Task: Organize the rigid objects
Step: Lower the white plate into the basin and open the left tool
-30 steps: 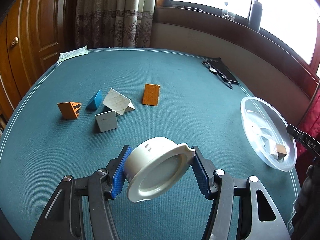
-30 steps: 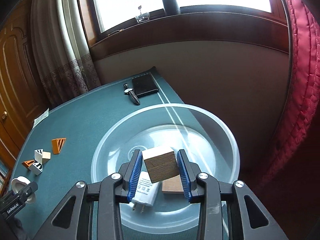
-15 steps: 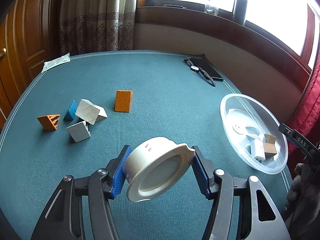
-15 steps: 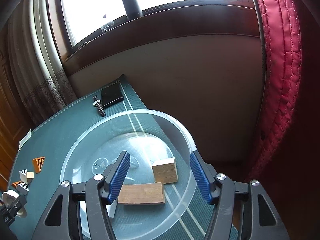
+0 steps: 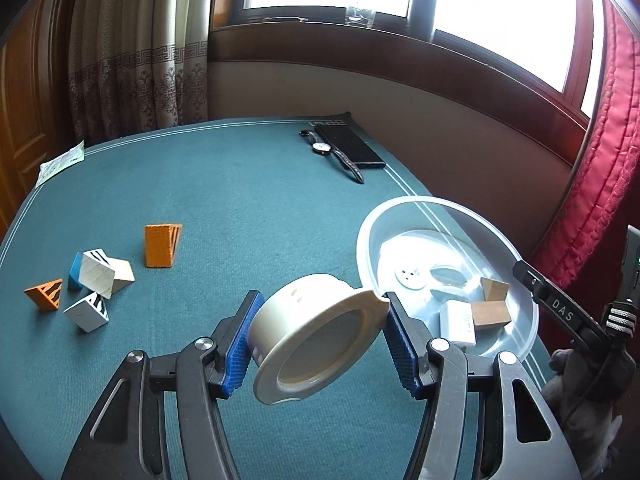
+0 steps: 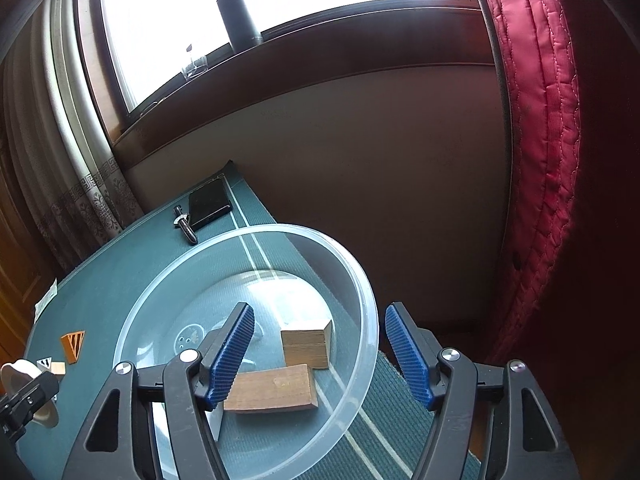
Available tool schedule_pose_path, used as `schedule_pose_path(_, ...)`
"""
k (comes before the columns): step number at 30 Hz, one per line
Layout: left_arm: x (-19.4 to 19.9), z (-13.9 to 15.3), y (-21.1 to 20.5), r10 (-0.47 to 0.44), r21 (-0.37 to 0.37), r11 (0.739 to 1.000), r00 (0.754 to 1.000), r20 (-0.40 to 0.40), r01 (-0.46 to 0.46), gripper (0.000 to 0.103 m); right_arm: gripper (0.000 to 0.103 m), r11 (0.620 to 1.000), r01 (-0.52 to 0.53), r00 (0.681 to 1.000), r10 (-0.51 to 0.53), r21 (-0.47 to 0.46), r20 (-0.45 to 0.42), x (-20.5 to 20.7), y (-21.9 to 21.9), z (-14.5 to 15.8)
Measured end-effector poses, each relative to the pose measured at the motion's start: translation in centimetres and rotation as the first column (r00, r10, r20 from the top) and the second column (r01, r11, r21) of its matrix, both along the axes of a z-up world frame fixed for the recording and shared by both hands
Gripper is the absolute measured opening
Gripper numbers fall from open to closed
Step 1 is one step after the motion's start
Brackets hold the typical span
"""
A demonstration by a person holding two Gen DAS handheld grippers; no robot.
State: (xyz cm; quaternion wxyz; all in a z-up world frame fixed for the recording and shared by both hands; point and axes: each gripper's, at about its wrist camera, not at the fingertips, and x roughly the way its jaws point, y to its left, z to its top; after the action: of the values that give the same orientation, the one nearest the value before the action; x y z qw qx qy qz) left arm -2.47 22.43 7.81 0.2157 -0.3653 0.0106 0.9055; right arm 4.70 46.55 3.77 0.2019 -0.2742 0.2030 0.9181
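Note:
My left gripper is shut on a white round plastic fitting and holds it above the green table, just left of a clear plastic bowl. The bowl holds two wooden blocks and a white charger. My right gripper is open and empty above the bowl's near right rim; the wooden cube and a flat wooden block lie in the bowl below it.
Several wedge blocks lie at the table's left: an orange wedge, a small orange one, white ones and a blue one. A phone and watch lie at the far edge. A red curtain hangs right.
My right gripper opened and let the wooden cube drop into the bowl, then drew back to the right. My left gripper carried the white fitting rightward toward the bowl.

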Motion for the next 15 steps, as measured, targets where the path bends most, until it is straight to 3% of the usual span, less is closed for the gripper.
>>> schedule_pose_path(15,-0.9,0.5,6.4,-0.156,0.04,0.987,0.988,-0.009,0.156,0.06,0.072,0.996,0.026,0.999,-0.023,0.083,-0.037,0.4,-1.0,0.4)
